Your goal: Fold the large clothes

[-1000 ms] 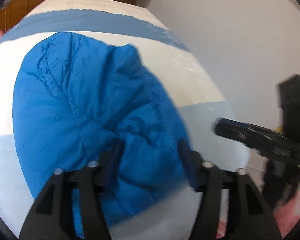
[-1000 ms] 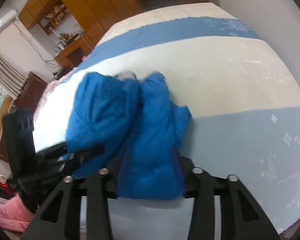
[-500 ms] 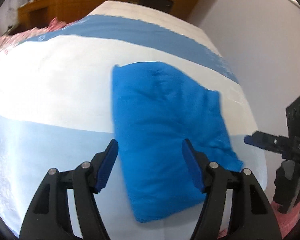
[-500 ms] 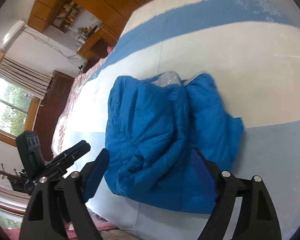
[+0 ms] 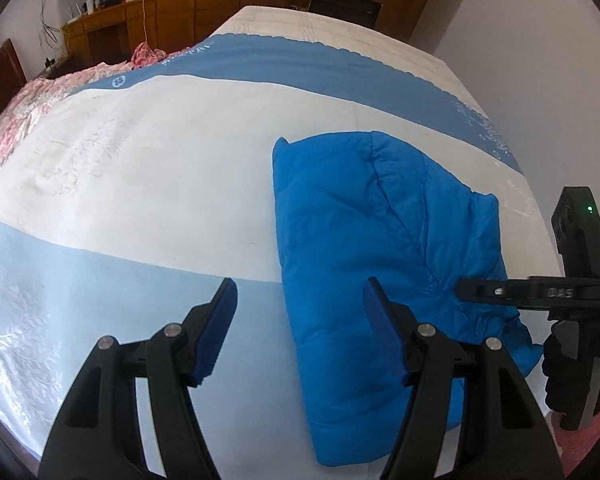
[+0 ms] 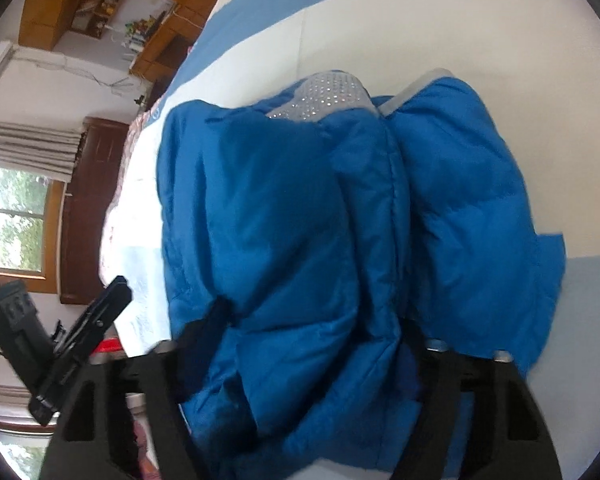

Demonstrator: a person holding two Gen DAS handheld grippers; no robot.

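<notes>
Bright blue puffer jacket (image 5: pixel 360 216) with silver dotted lining (image 6: pixel 328 96). Bedspread (image 5: pixel 140 168) banded white, pale blue and mid blue. Pink floral quilt (image 5: pixel 28 96) at upper left.

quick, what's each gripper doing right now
left gripper: open, holding nothing, beside the blue jacket.
right gripper: jaws closing around a fold of the jacket.
</notes>
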